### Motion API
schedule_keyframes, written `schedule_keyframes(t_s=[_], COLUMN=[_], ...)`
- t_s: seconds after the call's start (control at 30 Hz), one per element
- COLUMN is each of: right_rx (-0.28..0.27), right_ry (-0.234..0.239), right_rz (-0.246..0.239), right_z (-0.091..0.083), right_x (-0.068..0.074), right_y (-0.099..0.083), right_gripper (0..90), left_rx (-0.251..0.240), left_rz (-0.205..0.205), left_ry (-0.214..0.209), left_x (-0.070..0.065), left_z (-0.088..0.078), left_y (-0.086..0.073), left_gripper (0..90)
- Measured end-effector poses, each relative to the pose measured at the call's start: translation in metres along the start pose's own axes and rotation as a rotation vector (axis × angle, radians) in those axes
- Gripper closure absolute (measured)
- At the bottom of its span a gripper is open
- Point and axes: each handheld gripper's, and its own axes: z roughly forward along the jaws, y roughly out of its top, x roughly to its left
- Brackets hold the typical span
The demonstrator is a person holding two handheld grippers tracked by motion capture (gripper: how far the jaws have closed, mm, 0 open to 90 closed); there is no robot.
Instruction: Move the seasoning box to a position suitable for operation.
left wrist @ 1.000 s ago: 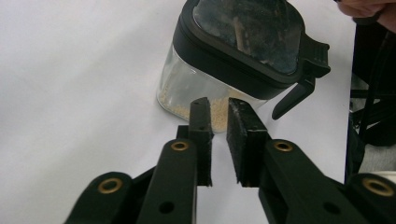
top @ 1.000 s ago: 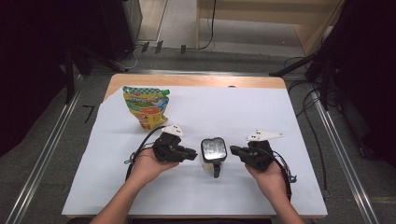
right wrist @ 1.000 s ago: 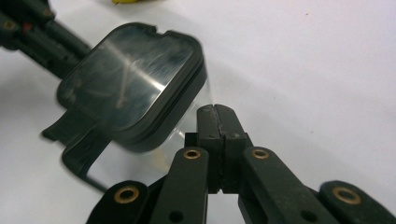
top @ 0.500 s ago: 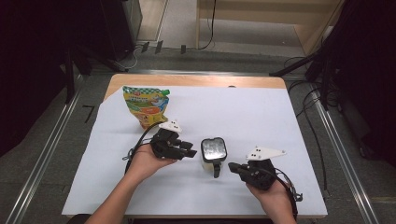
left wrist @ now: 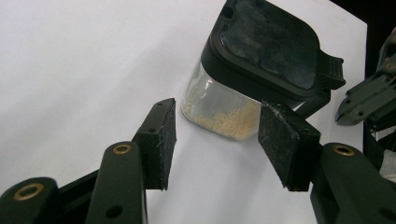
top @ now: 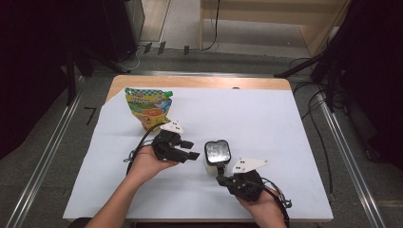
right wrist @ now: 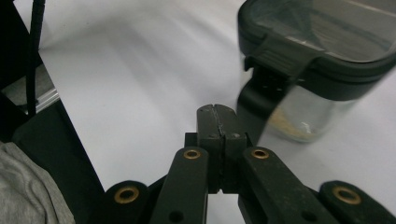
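The container [top: 217, 154] stands upright on the tabletop [top: 285, 123], between my grippers. My left gripper [top: 189, 149] fingers have just been opening, nothing gripped. My right gripper [top: 221, 179] fingers are fully closed, empty, just beside the container's near latch

The high view looks forward and down from above the person's side onto the white-covered table [top: 294, 123]. Each gripper view rides low, looking along its own black jaws. All three share the clear square container with a black lid [top: 217, 153] [left wrist: 261, 70] [right wrist: 322, 56], close-up from opposite sides.
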Motion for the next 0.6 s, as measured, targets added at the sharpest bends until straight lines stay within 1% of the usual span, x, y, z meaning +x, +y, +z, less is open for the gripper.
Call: schedule_keyframes(t_s=[0.17,0.23,0.3,0.43,0.53,0.6], right_rx=[0.015,0.017,0.021,0.028,0.029,0.021], right_ry=[0.018,0.016,0.029,0.016,0.002,-0.009], right_rz=[0.017,0.020,0.023,0.002,0.010,0.020], right_z=[0.013,0.017,0.019,0.020,0.018,0.016], right_x=[-0.005,-0.007,-0.009,-0.008,-0.011,-0.016], right_y=[-0.001,-0.001,-0.001,-0.002,-0.002,-0.003], right_gripper=[90.0,90.0,90.0,90.0,90.0,90.0], left_rx=[0.013,0.013,0.015,0.019,0.019,0.017], left_rz=[0.014,0.014,0.013,0.015,0.015,0.015], left_ry=[0.003,0.002,0.004,0.009,0.008,0.006], left_x=[0.000,0.000,0.000,-0.001,-0.001,-0.001], left_z=[0.001,0.002,0.002,0.002,0.003,0.003], left_y=[-0.001,-0.001,-0.001,-0.001,-0.001,-0.001], left_gripper=[46.7,46.4,45.7,45.6,45.6,45.5])
